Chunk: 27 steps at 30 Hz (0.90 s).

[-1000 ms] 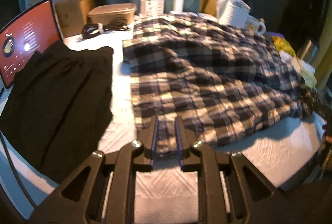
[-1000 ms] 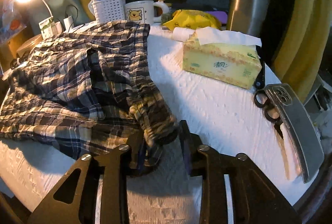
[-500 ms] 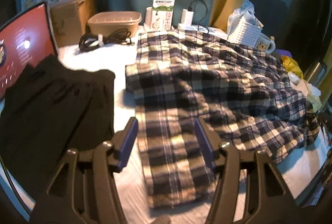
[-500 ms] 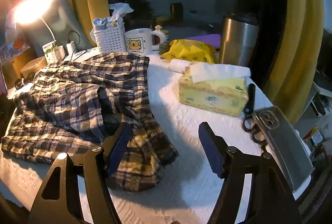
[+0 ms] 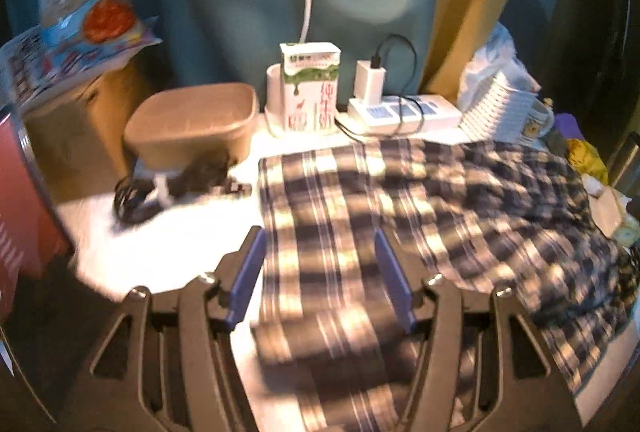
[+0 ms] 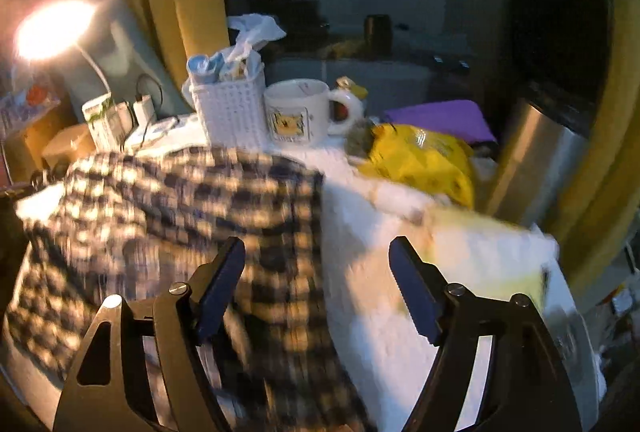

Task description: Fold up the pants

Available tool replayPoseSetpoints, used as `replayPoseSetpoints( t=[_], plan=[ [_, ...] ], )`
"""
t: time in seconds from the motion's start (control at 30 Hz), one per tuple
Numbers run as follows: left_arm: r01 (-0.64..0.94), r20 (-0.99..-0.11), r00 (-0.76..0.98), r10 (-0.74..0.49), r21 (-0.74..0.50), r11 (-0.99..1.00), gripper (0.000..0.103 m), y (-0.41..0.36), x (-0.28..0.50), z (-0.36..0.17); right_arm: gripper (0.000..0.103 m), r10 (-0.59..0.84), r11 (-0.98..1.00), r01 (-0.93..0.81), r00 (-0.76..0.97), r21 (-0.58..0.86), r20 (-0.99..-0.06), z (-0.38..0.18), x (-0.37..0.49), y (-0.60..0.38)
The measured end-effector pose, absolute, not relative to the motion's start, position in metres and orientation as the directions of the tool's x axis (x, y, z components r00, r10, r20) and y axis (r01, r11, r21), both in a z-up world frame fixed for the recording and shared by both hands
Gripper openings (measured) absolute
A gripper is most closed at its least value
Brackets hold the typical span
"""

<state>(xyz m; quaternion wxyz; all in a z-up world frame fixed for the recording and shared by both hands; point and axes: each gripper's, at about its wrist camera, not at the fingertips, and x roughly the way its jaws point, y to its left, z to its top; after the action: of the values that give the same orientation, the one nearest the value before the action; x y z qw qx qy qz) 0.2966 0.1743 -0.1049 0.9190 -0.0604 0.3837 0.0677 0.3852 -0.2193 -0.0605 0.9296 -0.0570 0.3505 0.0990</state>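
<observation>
The plaid pants lie spread on the white tablecloth, one folded leg running toward me. My left gripper is open and empty, hovering over that leg near the left end. In the right wrist view the pants fill the left half, with their right edge running down the middle. My right gripper is open and empty above that edge. Both views are blurred by motion.
At the back stand a brown box, a coiled black cable, a milk carton, a power strip with charger, a white basket and a mug. A yellow bag, steel flask and tissue box stand right.
Both grippers let go of the pants' edge, opened wide and moved forward over the pants toward the back of the table. The black garment has left the left view.
</observation>
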Motion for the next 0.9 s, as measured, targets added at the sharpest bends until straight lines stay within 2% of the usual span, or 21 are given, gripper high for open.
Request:
replayPoseSetpoints(
  t=[0.17,0.37,0.5,0.53,0.57,0.63,0.67,0.73,0.77,0.8,0.9],
  plan=[
    [-0.159,-0.734,0.678,0.047,-0.083,0.984,0.058,0.2,0.352,-0.126,0.077,0.169,0.969,-0.247,0.714,-0.018,-0.679,-0.063,0.448,-0.205],
    [-0.135,-0.775,0.632,0.017,-0.088,0.987,0.058,0.212,0.391,-0.153,0.077,0.245,0.965,-0.23,0.602,0.129,-0.76,-0.102,0.521,-0.197],
    [-0.112,-0.813,0.582,-0.006,-0.088,0.99,0.058,0.209,0.398,-0.17,0.069,0.277,0.956,-0.23,0.512,0.18,-0.813,-0.13,0.548,-0.19],
    [-0.107,-0.824,0.567,0.002,-0.071,0.992,0.058,0.207,0.401,-0.174,0.066,0.279,0.955,-0.236,0.494,0.182,-0.824,-0.135,0.553,-0.186],
    [-0.105,-0.821,0.571,0.015,-0.054,0.993,0.058,0.204,0.399,-0.175,0.056,0.27,0.956,-0.238,0.482,0.172,-0.834,-0.14,0.557,-0.183],
    [-0.085,-0.812,0.584,0.013,-0.045,0.995,0.057,0.199,0.398,-0.175,0.028,0.255,0.954,-0.266,0.49,0.136,-0.834,-0.142,0.56,-0.175],
    [-0.065,-0.803,0.596,0.001,-0.047,0.997,0.056,0.196,0.397,-0.174,0.028,0.248,0.955,-0.271,0.495,0.123,-0.832,-0.142,0.56,-0.172],
    [-0.036,-0.802,0.597,-0.02,-0.051,0.998,0.027,0.191,0.395,-0.175,0.027,0.221,0.957,-0.281,0.529,0.077,-0.819,-0.138,0.556,-0.168],
    [-0.026,-0.802,0.596,-0.022,-0.046,0.999,0.024,0.188,0.395,-0.176,0.027,0.2,0.961,-0.27,0.561,0.05,-0.804,-0.133,0.552,-0.168],
    [-0.013,-0.798,0.603,-0.021,-0.036,0.999,0.013,0.185,0.394,-0.175,0.027,0.175,0.967,-0.255,0.593,0.024,-0.786,-0.127,0.549,-0.168],
    [-0.014,-0.769,0.639,-0.016,-0.032,0.999,0.01,0.179,0.392,-0.164,0.027,0.094,0.976,-0.206,0.693,-0.071,-0.715,-0.102,0.539,-0.173]
  ],
)
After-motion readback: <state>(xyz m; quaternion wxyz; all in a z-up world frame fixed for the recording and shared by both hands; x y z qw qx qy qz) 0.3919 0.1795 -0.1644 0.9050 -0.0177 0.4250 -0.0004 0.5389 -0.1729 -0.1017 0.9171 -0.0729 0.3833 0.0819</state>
